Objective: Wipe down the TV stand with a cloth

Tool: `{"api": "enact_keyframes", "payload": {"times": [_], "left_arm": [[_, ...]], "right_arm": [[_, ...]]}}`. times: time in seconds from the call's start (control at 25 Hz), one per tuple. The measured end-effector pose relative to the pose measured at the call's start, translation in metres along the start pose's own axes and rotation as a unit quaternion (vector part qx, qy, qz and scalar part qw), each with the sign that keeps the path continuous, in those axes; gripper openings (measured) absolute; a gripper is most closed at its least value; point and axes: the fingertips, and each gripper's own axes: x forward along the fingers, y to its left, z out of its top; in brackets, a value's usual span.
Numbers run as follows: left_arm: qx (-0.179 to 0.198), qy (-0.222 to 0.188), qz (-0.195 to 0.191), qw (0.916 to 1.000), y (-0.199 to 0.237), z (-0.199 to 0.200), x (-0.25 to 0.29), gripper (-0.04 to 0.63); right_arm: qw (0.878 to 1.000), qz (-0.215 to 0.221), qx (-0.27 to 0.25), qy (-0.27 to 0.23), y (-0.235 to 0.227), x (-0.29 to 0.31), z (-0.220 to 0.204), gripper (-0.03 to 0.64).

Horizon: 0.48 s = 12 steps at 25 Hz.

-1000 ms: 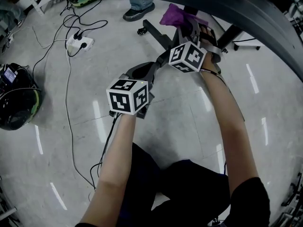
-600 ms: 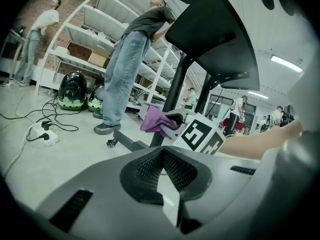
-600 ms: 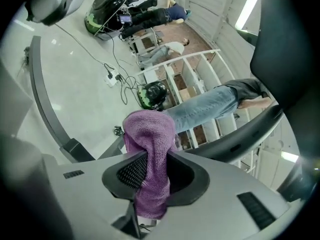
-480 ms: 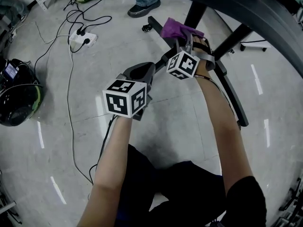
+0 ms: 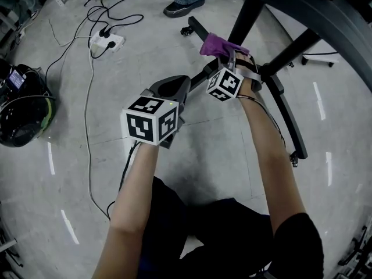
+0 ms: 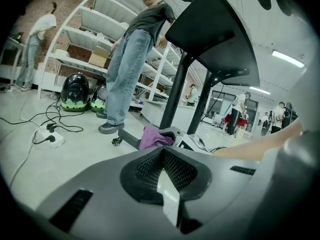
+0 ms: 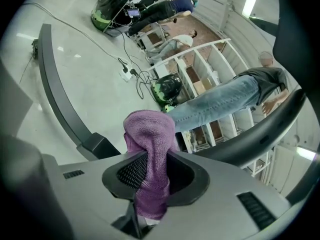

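Observation:
The TV stand has a black base leg point(image 5: 283, 106) that runs across the floor, two black posts point(image 5: 247, 13) and a dark panel overhead point(image 6: 215, 39). My right gripper point(image 5: 224, 54) is shut on a purple cloth point(image 5: 217, 44), which it presses on the base leg near the castor end. In the right gripper view the cloth point(image 7: 150, 154) hangs folded between the jaws of the right gripper point(image 7: 150, 161), with the curved leg point(image 7: 55, 94) beyond. My left gripper point(image 5: 172, 86) hovers just left of it, shut and holding nothing. The left gripper view shows the left gripper point(image 6: 162, 154) and the cloth point(image 6: 155, 136) ahead.
A white power strip point(image 5: 107, 40) with trailing cables lies on the grey floor at the upper left. A black and green helmet point(image 5: 20, 118) sits at the far left. A person in jeans point(image 6: 127, 59) stands close behind the stand, with a shoe point(image 5: 183, 7) near the castor point(image 5: 186, 31). Shelving point(image 6: 75, 44) is further back.
The view has shifted, so more of the stand's base leg shows. My right gripper and the cloth have moved a little lower in view. The left gripper has hardly moved.

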Motion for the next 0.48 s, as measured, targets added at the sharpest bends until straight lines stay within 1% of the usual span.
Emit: {"api": "enact_keyframes", "payload": {"times": [0.12, 0.28, 0.48], "left_arm": [[-0.004, 0.0, 0.002, 1.0, 0.002, 0.0, -0.002, 0.008], [0.008, 0.006, 0.001, 1.0, 0.0, 0.0, -0.004, 0.008], [0.008, 0.003, -0.001, 1.0, -0.001, 0.002, -0.007, 0.008]], "right_arm": [[1.0, 0.023, -0.002, 0.012, 0.017, 0.005, -0.007, 0.12], [0.998, 0.053, 0.006, 0.032, 0.042, 0.011, -0.021, 0.12], [0.997, 0.065, 0.03, 0.043, 0.052, 0.013, -0.029, 0.118]]}}
